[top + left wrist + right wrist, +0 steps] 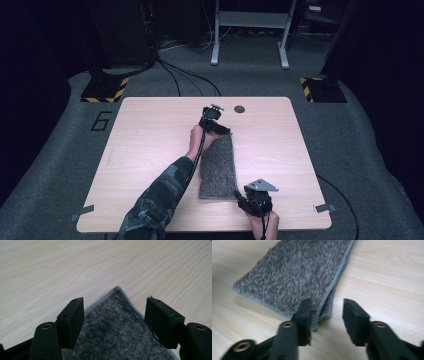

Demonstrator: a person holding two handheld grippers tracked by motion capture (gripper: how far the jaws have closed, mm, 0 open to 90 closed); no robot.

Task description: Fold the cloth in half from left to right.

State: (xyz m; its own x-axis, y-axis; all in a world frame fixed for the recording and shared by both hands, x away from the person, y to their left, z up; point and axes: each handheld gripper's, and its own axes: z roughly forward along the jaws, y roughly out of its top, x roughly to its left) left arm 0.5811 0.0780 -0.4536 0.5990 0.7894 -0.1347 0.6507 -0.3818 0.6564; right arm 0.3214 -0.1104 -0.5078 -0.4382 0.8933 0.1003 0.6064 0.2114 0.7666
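Between the left gripper's (113, 322) wide-open, empty jaws lay the far corner of a folded grey towel (218, 167); the right gripper (325, 320), also open and empty, straddled its near corner. Soft, light and limp, it probably wanted pinching at those layered corners.

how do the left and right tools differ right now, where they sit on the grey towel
The left tool sits at the far corner of the grey towel, its jaws wide with the corner between them. The right tool sits at the near corner, jaws closer together, straddling the folded edge. Both are open and low over the table.
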